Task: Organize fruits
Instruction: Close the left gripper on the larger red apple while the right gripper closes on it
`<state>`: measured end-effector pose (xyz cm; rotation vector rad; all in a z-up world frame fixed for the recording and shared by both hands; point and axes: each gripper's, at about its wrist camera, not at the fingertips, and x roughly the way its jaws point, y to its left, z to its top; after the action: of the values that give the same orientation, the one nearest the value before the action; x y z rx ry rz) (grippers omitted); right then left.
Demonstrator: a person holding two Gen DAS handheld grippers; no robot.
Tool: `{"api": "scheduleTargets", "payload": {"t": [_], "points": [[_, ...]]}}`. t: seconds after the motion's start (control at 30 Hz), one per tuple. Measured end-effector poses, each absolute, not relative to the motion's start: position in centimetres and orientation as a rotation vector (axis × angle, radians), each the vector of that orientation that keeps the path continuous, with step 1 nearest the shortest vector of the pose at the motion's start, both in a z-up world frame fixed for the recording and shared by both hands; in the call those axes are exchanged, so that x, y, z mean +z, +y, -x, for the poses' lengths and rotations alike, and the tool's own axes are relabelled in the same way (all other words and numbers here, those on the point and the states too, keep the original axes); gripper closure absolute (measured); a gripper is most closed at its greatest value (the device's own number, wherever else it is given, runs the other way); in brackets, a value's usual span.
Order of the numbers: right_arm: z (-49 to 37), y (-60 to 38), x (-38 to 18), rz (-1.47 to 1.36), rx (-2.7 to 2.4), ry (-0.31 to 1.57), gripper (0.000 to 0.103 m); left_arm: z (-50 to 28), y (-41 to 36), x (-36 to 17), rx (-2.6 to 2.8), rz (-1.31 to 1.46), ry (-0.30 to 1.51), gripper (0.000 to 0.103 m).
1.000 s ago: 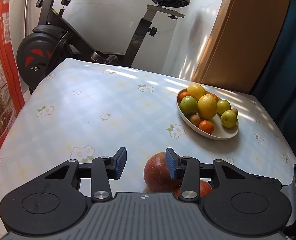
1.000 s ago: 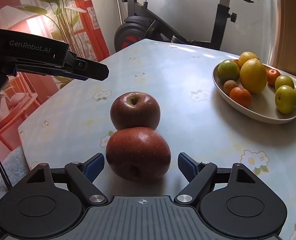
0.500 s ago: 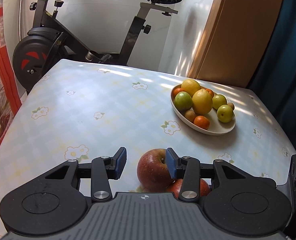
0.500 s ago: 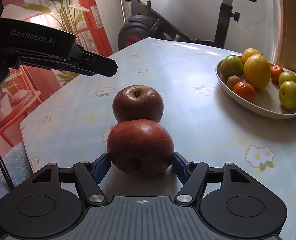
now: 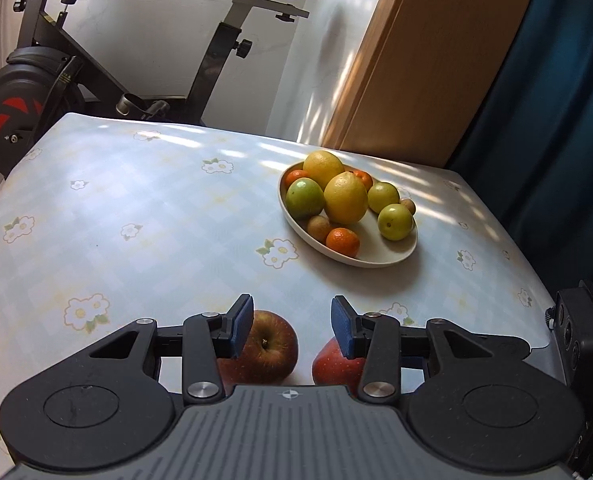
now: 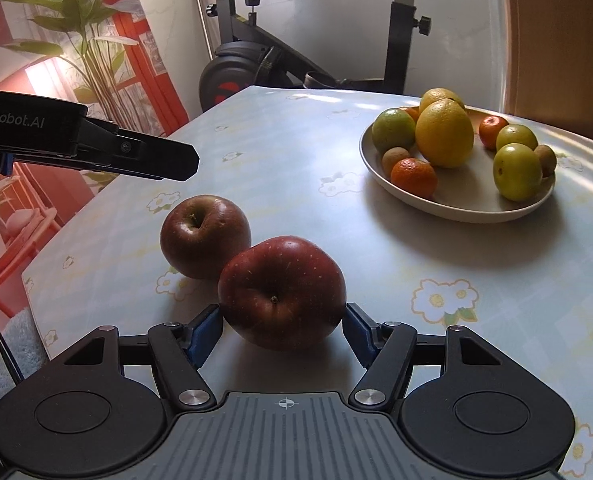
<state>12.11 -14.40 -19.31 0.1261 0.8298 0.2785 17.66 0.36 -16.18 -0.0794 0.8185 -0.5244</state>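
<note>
Two red apples are near the table's front edge. My right gripper (image 6: 282, 326) is shut on the nearer red apple (image 6: 282, 290), blue pads against its sides, and holds it tilted beside the darker second apple (image 6: 205, 236). My left gripper (image 5: 292, 326) is open and empty, hovering above both apples; the dark apple (image 5: 268, 350) shows under its left finger, the held apple (image 5: 330, 364) under its right. A cream oval plate (image 6: 456, 204) with lemons, green fruits, tangerines and small brown fruits lies at the far right; it also shows in the left wrist view (image 5: 380, 258).
The table (image 5: 136, 216) has a pale checked cloth with flowers. An exercise bike (image 5: 56, 80) stands behind its far edge. A wooden door (image 5: 436, 60) and blue curtain (image 5: 556, 100) are at the right. A plant and red frame (image 6: 108, 60) stand left.
My right gripper has closed on the nearer apple and shifted it right, away from the second apple. My left gripper has moved up and left over the apples.
</note>
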Motion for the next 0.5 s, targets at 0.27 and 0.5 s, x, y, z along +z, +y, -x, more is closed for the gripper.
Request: {"api": "scheduleTargets", "payload": {"t": [0.27,0.5], "points": [[-11.7,-17.0,-19.2,-0.099,0.186,0.829,0.041,-19.1,-3.8,-17.5,-0.674,0.052,0.894,0.060],[-11.6,-17.7,-19.1,-0.076,0.176,0.831,0.041,-20.2,-6.8,-19.2,-0.763,0.075,0.978,0.060]]}}
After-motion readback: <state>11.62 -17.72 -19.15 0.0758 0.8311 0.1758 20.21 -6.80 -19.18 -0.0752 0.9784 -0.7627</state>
